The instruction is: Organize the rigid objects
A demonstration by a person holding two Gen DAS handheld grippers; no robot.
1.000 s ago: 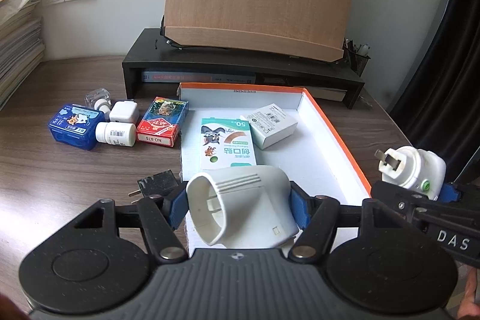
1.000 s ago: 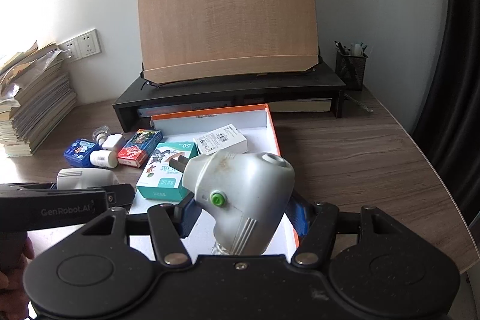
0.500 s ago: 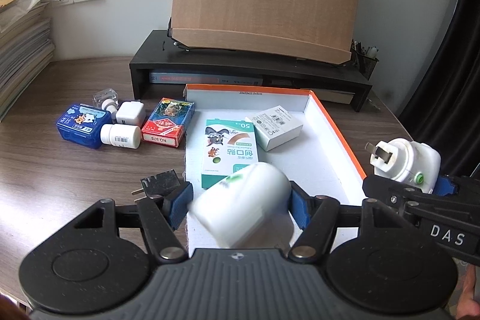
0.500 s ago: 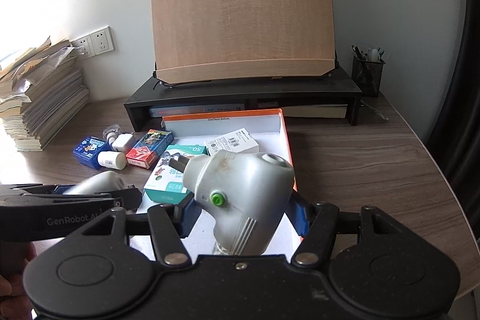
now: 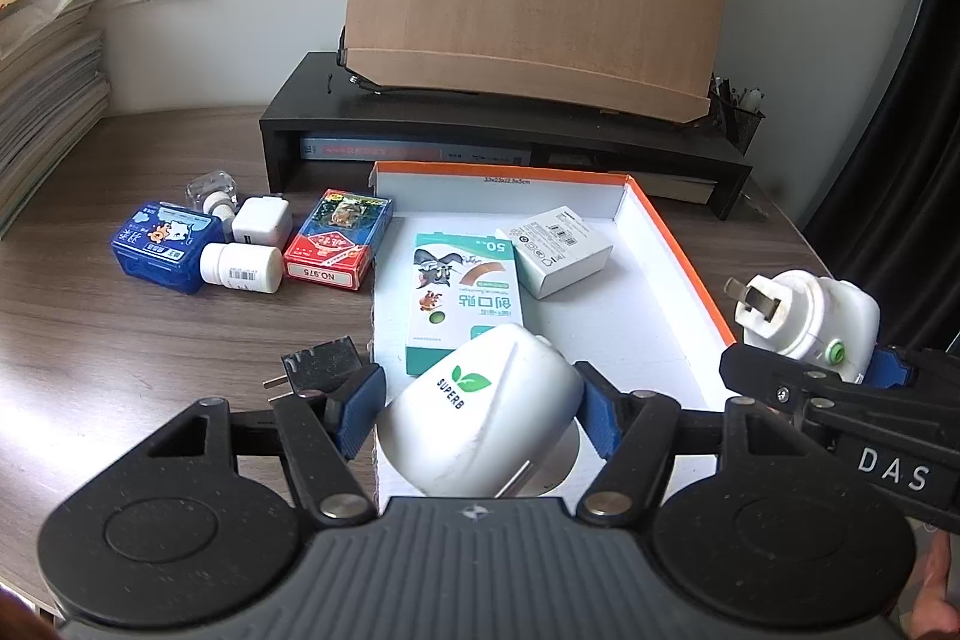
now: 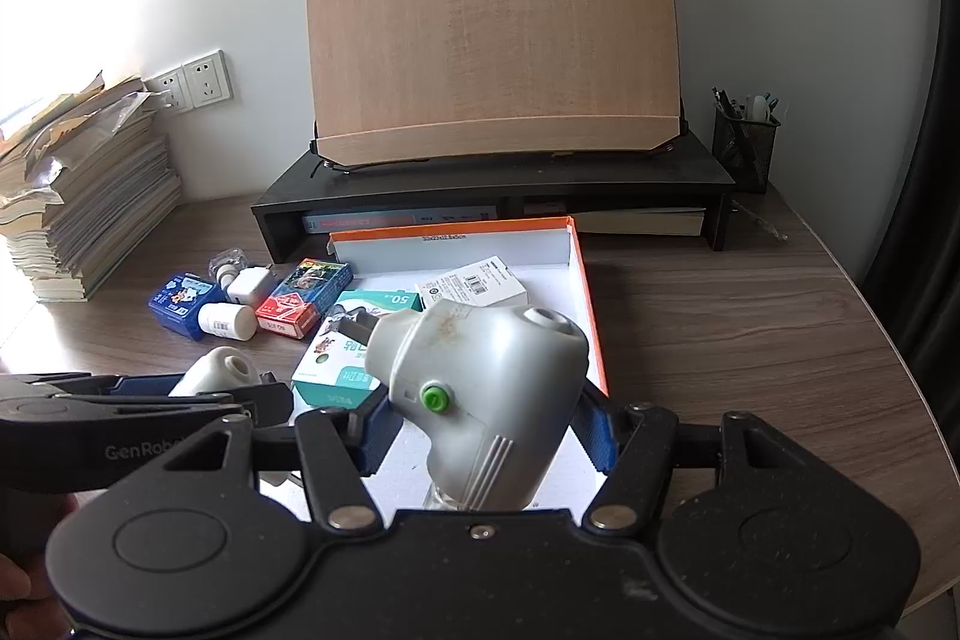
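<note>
Left wrist: shallow white tray (image 5: 672, 250) with plaster box (image 5: 465, 301), white carton (image 5: 561, 250)

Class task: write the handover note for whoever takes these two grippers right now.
Left gripper: shut on the white SUPERB plug-in device.
Right gripper: shut on the grey plug-in device.
Both are over the near end of the orange-rimmed box.
Done: plaster box and white carton inside.
Left: both devices, then the black adapter and items on the desk.
</note>
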